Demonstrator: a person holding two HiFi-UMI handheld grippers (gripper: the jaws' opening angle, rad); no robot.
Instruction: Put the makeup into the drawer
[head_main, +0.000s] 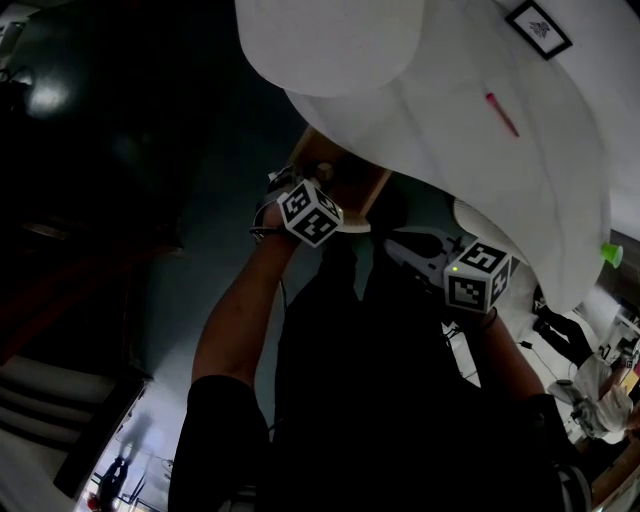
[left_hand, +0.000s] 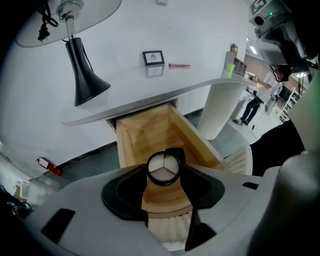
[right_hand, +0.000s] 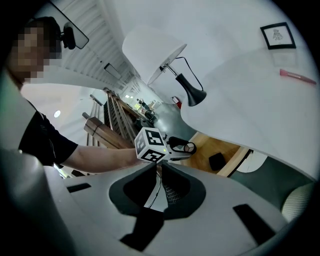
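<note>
Over the open wooden drawer (left_hand: 197, 137) under the white desk (left_hand: 125, 80), a round compact (left_hand: 163, 168) is held in the left gripper (left_hand: 164, 172). It is clamped by its black rim, with the jaws set moderately apart at its width. Three pale powder wedges are seen in its pan. The compact is seen above the drawer's front part, not yet set down. A small black case (right_hand: 218, 161) is noted lying on the drawer floor.

The right gripper (right_hand: 159, 165) is held back from the drawer and aimed toward the left one. Its jaws are pressed together and nothing is gripped.

On the desk top are noted a black-based lamp (left_hand: 82, 75), a small framed picture (left_hand: 153, 57), a pink stick (left_hand: 179, 65) just beside the picture, and a green cup (left_hand: 230, 69) near the far edge.
</note>
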